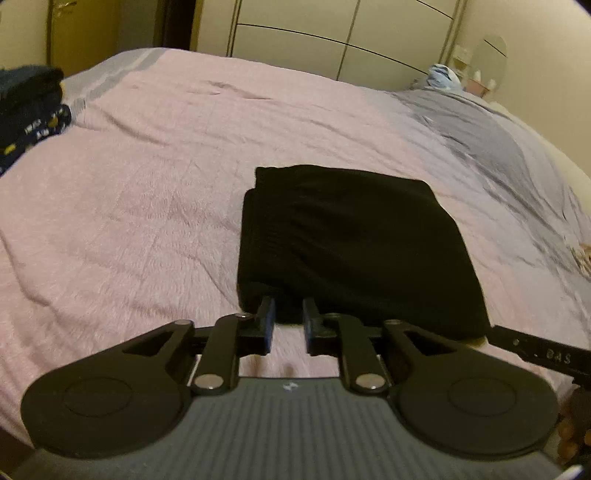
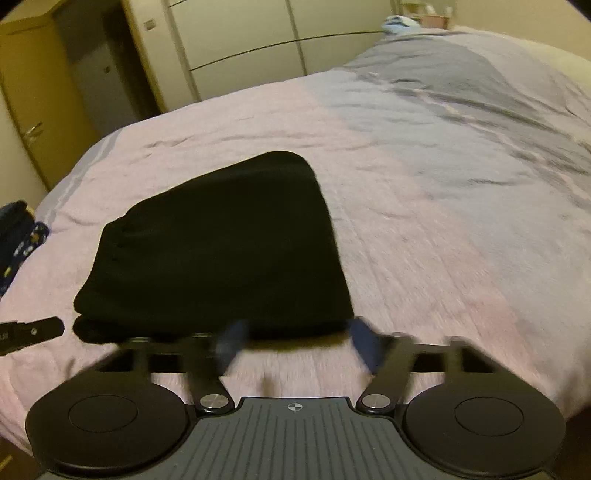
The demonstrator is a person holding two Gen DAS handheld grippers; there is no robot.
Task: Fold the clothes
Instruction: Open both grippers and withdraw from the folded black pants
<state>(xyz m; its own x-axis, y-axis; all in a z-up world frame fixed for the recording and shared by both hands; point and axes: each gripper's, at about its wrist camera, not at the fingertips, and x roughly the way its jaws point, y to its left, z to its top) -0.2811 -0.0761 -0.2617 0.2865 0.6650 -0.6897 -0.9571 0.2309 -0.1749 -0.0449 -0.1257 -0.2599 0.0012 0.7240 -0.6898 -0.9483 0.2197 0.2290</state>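
A folded black garment point(image 1: 351, 243) lies on the pink bedspread point(image 1: 147, 184) of the bed, near the bed's near edge; in the left wrist view it sits at about 1 o'clock from centre, in the right wrist view at about 9 o'clock.

The left claw point(image 1: 289, 314) is at the garment's near edge, its fingers a narrow gap apart with their tips tucked against or under the fabric; whether it pinches cloth I cannot tell.

The right claw point(image 2: 295, 334) is spread wide and released, blurred, its fingertips point(image 2: 231, 339) just at the garment's near edge.

At 4 o'clock in the left view a black bar point(image 1: 539, 350) of the other tool carries pale letters, seemingly "BAS", too blurred to be sure.

A stack of dark clothes point(image 1: 29, 107) rests at 10 o'clock, with a small pale print that is unreadable. White wardrobe doors point(image 1: 332, 33) stand beyond the bed.
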